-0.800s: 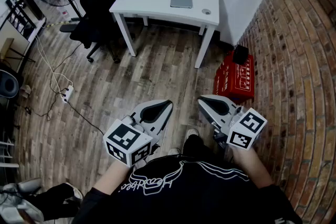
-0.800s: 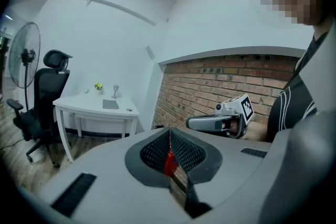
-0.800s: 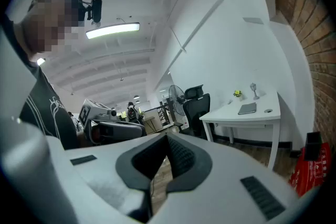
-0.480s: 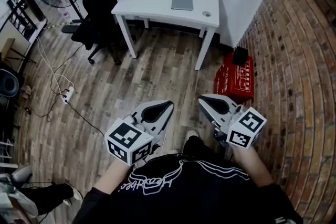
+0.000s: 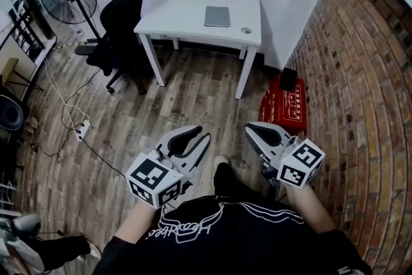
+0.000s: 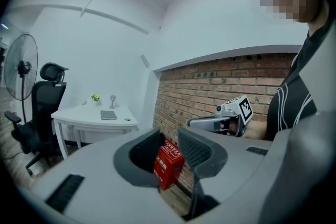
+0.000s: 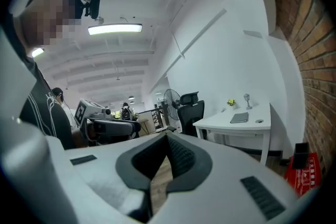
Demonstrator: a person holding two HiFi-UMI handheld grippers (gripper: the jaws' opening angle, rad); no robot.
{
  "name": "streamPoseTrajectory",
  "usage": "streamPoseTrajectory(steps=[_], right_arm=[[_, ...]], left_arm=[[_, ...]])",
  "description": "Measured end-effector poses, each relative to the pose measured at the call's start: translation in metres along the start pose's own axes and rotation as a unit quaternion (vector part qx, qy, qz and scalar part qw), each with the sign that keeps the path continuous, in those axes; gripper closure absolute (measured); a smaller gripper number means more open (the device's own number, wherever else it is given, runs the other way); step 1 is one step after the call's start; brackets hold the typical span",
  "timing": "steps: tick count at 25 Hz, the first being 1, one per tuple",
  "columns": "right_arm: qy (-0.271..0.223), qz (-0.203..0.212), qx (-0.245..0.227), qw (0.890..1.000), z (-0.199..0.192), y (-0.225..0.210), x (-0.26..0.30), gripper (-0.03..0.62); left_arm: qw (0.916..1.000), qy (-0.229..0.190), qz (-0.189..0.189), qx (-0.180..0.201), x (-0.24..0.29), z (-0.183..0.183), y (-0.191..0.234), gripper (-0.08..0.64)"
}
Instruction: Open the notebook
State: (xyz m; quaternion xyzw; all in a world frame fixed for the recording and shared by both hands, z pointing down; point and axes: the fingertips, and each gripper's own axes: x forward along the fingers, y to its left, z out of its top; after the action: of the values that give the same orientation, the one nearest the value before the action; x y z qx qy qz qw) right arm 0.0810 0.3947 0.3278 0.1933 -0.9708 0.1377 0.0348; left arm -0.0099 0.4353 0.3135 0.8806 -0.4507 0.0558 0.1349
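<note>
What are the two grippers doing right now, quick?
Left gripper: slightly open, empty.
Right gripper: closed, empty.

The left gripper (image 6: 169, 138) holds its dark grey ribbed fingers (image 6: 199, 150) slightly apart, with nothing gripped. Through the gap shows a red plastic crate (image 6: 169, 165). It sits on the floor to the right of the white rectangular counter (image 6: 79, 119), against the red brick wall (image 6: 205, 89). A flat grey notebook (image 6: 108, 115) lies closed on the counter. At the counter's back edge stand a small yellow-green plant (image 6: 95, 97) and a silver stemmed cup (image 6: 112, 100). Left of the counter are a black office chair (image 6: 44, 107) and a black pedestal fan (image 6: 21, 68). Far to the counter's right, the right gripper (image 6: 212, 122) shows side-on with its marker cube.
</note>
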Motion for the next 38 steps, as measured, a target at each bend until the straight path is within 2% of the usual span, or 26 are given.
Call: streamPoseTrajectory(steps=[1, 2, 7, 15, 22, 26, 29, 33, 38], right_arm=[[-0.002, -0.001, 0.005, 1.0, -0.001, -0.004, 0.0, 0.592], [-0.004, 0.0, 0.01, 1.0, -0.001, -0.01, 0.001, 0.592], [-0.015, 0.01, 0.035, 0.999, 0.003, -0.048, 0.021, 0.592], [-0.008, 0.012, 0.075, 0.997, 0.008, -0.14, 0.081, 0.592], [-0.005, 0.026, 0.066, 0.997, 0.035, -0.221, 0.128, 0.592], [0.003, 0.024, 0.065, 0.998, 0.049, -0.266, 0.142, 0.592], [0.009, 0.027, 0.059, 0.998, 0.055, -0.285, 0.149, 0.592], [0.009, 0.025, 0.056, 0.998, 0.058, -0.302, 0.159, 0.592], [0.008, 0.01, 0.06, 0.998, 0.063, -0.328, 0.165, 0.592]], left_arm=[[1.0, -0.001, 0.002, -0.004, 0.003, 0.0, 0.002, 0.392], [1.0, -0.001, 0.006, -0.006, 0.006, 0.001, 0.006, 0.336], [0.9993, 0.016, 0.034, 0.001, 0.032, 0.001, 0.036, 0.263], [0.9978, 0.038, 0.046, -0.031, 0.103, 0.009, 0.117, 0.249], [0.9974, 0.052, 0.048, -0.014, 0.186, 0.039, 0.185, 0.249], [0.9974, 0.057, 0.045, -0.001, 0.233, 0.058, 0.21, 0.249], [0.9972, 0.064, 0.039, 0.005, 0.257, 0.061, 0.218, 0.249], [0.9977, 0.062, 0.027, -0.011, 0.274, 0.065, 0.234, 0.249], [0.996, 0.078, 0.03, 0.029, 0.307, 0.067, 0.256, 0.25]])
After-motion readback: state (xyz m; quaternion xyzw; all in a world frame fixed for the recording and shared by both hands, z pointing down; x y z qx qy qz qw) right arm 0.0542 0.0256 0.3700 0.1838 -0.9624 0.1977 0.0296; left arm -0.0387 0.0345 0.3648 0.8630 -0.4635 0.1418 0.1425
